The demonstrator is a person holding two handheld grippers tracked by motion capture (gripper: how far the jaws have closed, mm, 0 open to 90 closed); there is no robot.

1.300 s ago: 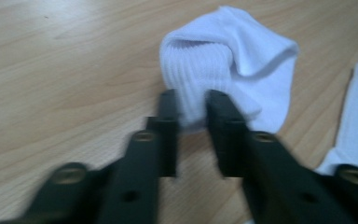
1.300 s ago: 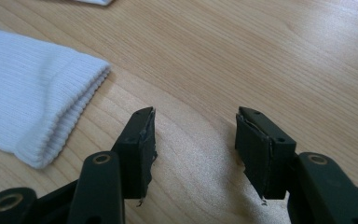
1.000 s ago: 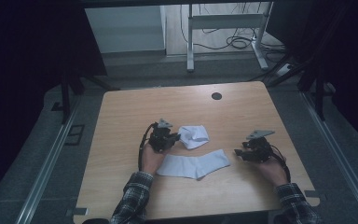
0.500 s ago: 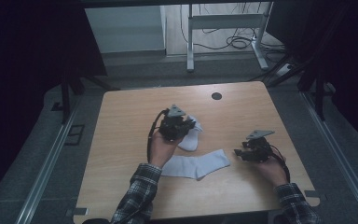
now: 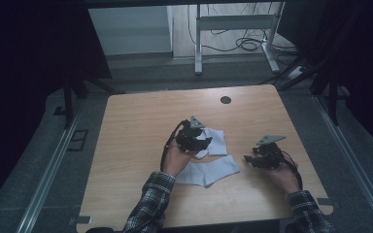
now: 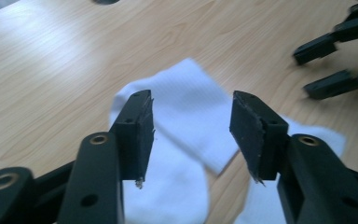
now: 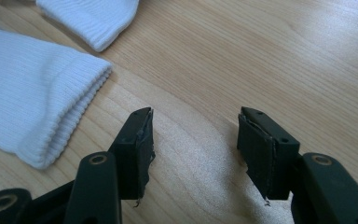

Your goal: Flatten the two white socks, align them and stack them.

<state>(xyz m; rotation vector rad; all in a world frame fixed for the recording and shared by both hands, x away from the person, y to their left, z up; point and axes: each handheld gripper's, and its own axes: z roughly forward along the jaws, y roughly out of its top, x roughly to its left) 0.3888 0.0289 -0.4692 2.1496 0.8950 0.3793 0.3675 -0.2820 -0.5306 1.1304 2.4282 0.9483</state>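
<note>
1. Two white socks on wooden table (image 5: 136, 126); no readable writing or labels on socks or grippers.
2. Left gripper (image 5: 200, 142) above the far sock (image 5: 214, 141), jaws just been opening, now parted about halfway with nothing between the pads. In left gripper view, far sock (image 6: 186, 107) lies flat on the wood below and beyond the jaw gap, not touched.
3. Near sock (image 5: 208, 172) flat between the two hands, closer to the person; one end just beside the far sock, overlap or touch not resolvable from the high view.
4. Right gripper (image 5: 250, 159) just beside the right end of the near sock, low over the table, jaws parted about halfway, empty. In right gripper view, ribbed cuff of near sock (image 7: 37, 102) lies left of the jaws, apart from the left pad; bare wood between the pads. Cuff of far sock (image 7: 93, 18) at top left.
5. No containers on the table; dark round grommet (image 5: 226, 100) near the far edge.
</note>
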